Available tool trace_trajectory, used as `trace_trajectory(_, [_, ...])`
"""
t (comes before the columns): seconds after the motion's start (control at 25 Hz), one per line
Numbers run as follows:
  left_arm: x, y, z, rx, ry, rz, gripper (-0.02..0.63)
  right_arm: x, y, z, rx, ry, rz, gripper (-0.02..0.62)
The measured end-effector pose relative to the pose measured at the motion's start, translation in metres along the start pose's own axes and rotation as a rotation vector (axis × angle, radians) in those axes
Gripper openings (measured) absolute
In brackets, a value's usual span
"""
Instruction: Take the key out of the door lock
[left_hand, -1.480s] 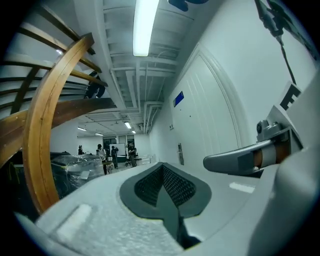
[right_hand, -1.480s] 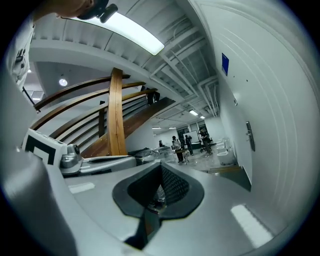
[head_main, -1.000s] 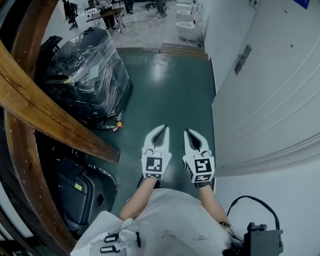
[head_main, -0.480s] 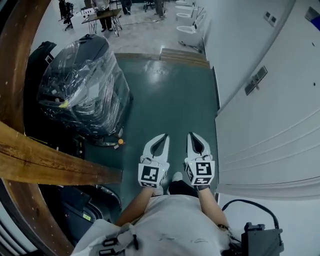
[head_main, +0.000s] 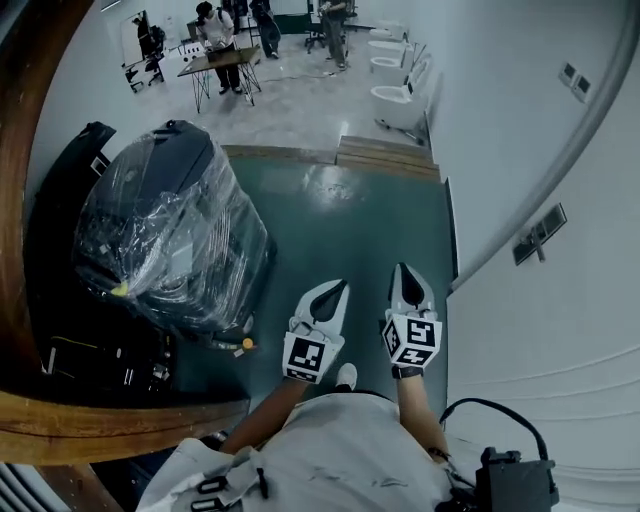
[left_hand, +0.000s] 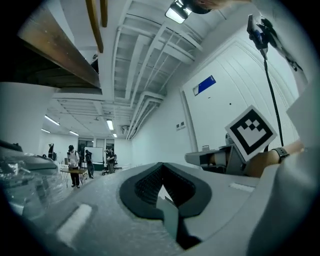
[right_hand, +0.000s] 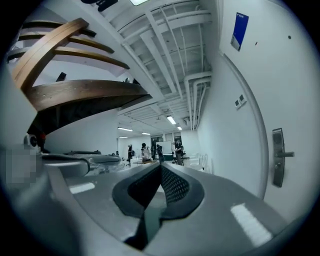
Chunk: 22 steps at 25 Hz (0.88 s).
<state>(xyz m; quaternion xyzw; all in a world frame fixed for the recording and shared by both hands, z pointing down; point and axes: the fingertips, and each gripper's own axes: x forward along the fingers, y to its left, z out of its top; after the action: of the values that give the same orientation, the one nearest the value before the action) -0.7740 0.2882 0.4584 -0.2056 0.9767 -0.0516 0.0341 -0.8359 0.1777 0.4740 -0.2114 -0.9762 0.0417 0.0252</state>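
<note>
Cool, even light all round, fed by ceiling strip lights (left_hand: 176, 14) overhead. In the head view the green floor (head_main: 335, 190) throws back a pale patch of glare, and the plastic wrap (head_main: 170, 240) on the bulky load glints in streaks. Beside the wooden beam (head_main: 100, 425) the corner sinks into deep shadow. The white wall (head_main: 500, 110) reads bright, almost washed out. Heavy fisheye bending everywhere, and both gripper views fade to black at the corners. Close to the lens, the left tool (left_hand: 161, 165) and right tool (right_hand: 161, 164) go soft and grainy.
</note>
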Motion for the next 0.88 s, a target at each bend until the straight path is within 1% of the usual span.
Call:
trace_trajectory(0.08, [0.035, 0.021, 0.004, 0.006, -0.012, 0.024, 0.002, 0.038, -0.022, 0.018, -0.019, -0.031, -0.008, 0.006])
trace_trajectory(0.16, [0.063, 0.045, -0.003, -0.007, -0.001, 0.055, 0.002, 0.070, -0.031, 0.020, -0.037, -0.030, -0.006, 0.006])
trace_trajectory(0.28, [0.104, 0.071, -0.025, -0.032, 0.044, 0.068, 0.002, 0.114, -0.045, 0.000, 0.004, 0.044, -0.033, 0.006])
trace_trajectory(0.4, [0.147, 0.090, -0.040, -0.059, 0.068, 0.038, 0.002, 0.151, -0.052, -0.021, 0.010, 0.111, -0.035, 0.006])
trace_trajectory(0.52, [0.199, 0.099, -0.049, -0.078, 0.072, -0.033, 0.002, 0.182, -0.076, -0.030, -0.008, 0.139, -0.084, 0.005])
trace_trajectory(0.64, [0.269, 0.111, -0.047, -0.072, 0.035, -0.118, 0.002, 0.226, -0.116, -0.025, -0.024, 0.132, -0.164, 0.006])
trace_trajectory(0.68, [0.295, 0.115, -0.045, -0.066, 0.026, -0.159, 0.002, 0.242, -0.128, -0.021, -0.033, 0.127, -0.183, 0.006])
trace_trajectory(0.72, [0.319, 0.116, -0.043, -0.065, 0.021, -0.208, 0.002, 0.258, -0.137, -0.017, -0.050, 0.123, -0.182, 0.006])
trace_trajectory(0.8, [0.364, 0.116, -0.040, -0.078, 0.015, -0.317, 0.002, 0.287, -0.146, -0.005, -0.109, 0.108, -0.143, 0.004])
trace_trajectory(0.84, [0.385, 0.116, -0.039, -0.086, 0.011, -0.361, 0.002, 0.300, -0.153, 0.002, -0.137, 0.099, -0.151, 0.001])
trace_trajectory(0.88, [0.405, 0.117, -0.038, -0.094, 0.008, -0.394, 0.002, 0.311, -0.163, 0.008, -0.150, 0.092, -0.192, 0.000])
